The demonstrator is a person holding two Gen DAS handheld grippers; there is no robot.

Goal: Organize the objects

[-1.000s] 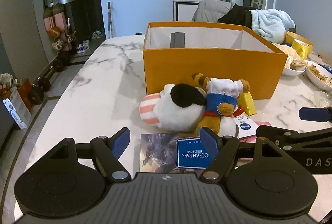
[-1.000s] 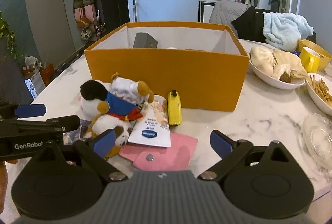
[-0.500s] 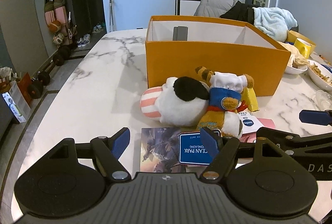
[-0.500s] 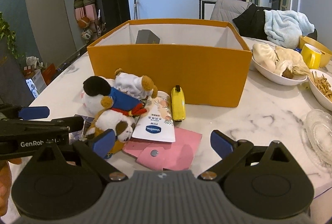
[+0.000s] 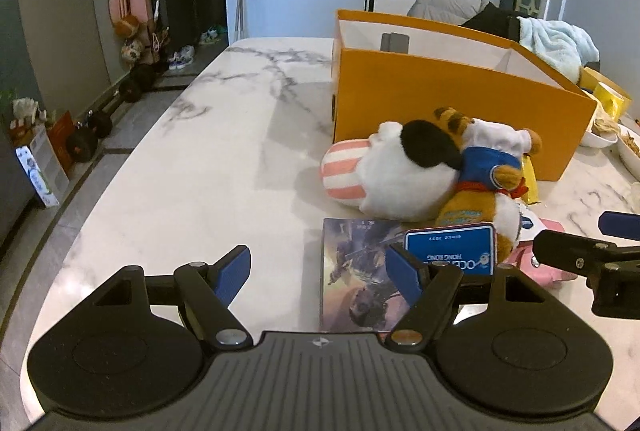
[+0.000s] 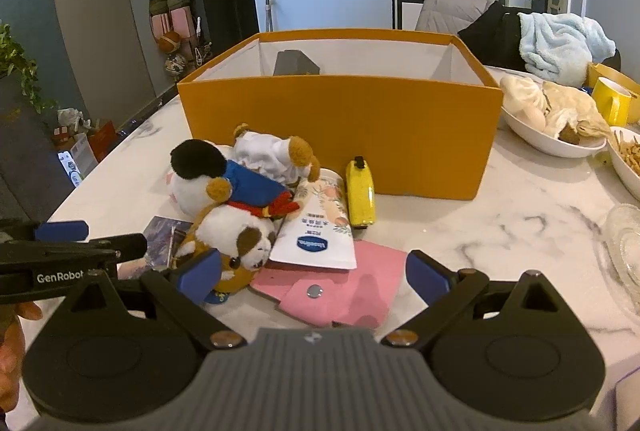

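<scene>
An open orange box stands on the marble table with a grey object inside. In front of it lies a heap: a white plush with a black ear, a plush dog in a blue top, a Vaseline tube, a yellow toy car, a pink snap pouch, a picture card and a blue Ocean Park tag. My left gripper is open and empty, just left of the picture card. My right gripper is open and empty, over the pink pouch.
Bowls of food, a yellow mug and a glass dish stand at the right of the table. A light-blue blanket lies on a chair behind. The table's left edge drops to the floor with dumbbells.
My left gripper has swung to the left, so the box and plush heap now sit to its right. My right gripper has edged forward toward the heap. Both stay open.
</scene>
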